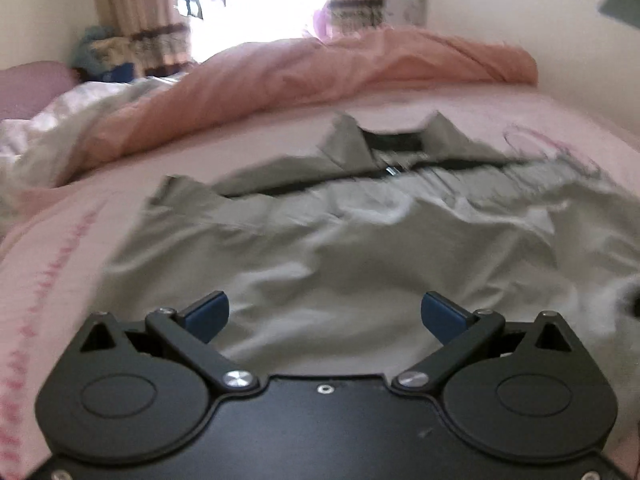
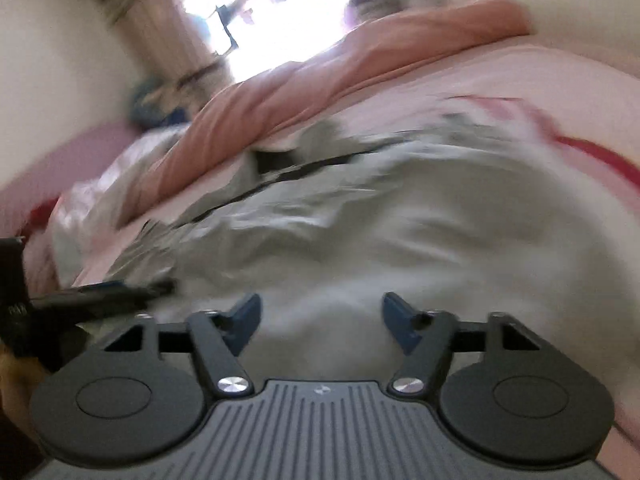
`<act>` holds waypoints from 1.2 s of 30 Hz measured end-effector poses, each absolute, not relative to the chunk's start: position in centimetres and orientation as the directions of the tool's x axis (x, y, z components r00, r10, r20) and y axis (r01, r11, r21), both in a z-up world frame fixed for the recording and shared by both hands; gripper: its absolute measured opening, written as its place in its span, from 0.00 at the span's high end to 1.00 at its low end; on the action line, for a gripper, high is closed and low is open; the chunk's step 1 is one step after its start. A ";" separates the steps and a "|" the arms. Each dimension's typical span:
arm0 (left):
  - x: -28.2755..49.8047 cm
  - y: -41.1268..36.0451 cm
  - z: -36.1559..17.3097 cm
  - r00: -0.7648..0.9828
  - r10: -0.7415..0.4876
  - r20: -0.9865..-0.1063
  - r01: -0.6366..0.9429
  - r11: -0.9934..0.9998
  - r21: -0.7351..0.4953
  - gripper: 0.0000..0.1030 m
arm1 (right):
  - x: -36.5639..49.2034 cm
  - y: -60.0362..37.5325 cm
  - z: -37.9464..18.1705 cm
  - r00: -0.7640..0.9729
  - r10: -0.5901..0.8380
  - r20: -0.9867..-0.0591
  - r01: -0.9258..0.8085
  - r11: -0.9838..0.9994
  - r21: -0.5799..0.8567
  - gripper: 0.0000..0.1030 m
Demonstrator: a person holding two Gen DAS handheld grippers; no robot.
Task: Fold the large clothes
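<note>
A bed with a pale pink sheet (image 1: 72, 216) and a bunched salmon quilt (image 1: 320, 68) fills a bedroom lit by a bright curtained window (image 1: 256, 0); the pink print on the sheet is too blurred to read. A grey-green jacket (image 1: 320, 240) lies flat on the sheet, collar toward the quilt, its body running back to the cameras. The left gripper (image 1: 325, 316) and right gripper (image 2: 321, 322) both hang above its near part with jaws spread wide, nothing between them.

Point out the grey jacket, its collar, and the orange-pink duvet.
Grey jacket (image 1: 304, 248): left wrist view, on the wrinkled body panel.
Collar (image 1: 344, 136): left wrist view, on the left raised collar point.
Orange-pink duvet (image 1: 320, 68): left wrist view, on the bunched ridge behind the jacket.
</note>
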State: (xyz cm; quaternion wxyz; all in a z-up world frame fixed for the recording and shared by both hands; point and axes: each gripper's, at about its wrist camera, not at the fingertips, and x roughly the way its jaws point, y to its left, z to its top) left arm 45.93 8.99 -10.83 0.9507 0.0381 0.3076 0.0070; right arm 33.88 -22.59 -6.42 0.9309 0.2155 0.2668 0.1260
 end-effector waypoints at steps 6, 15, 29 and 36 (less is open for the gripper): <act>41.9 10.1 -11.2 0.786 0.052 -0.616 0.009 0.995 0.096 0.00 | 28.1 -28.4 -8.5 0.835 0.275 -0.477 0.069 0.808 0.586 0.18; 37.9 11.7 -11.5 0.776 0.078 -0.626 -0.072 0.997 0.035 0.00 | 31.0 -32.6 -10.7 0.861 0.170 -0.479 0.240 0.695 0.677 0.19; 40.5 11.9 -11.0 0.737 0.111 -0.667 -0.076 0.994 0.082 0.00 | 33.0 -28.0 -6.4 0.897 0.164 -0.412 0.111 0.816 0.567 0.87; 41.0 14.1 -8.3 0.776 0.147 -0.614 -0.087 0.988 0.126 0.00 | 33.8 -19.9 0.9 0.930 0.293 -0.221 -0.127 0.822 0.556 0.92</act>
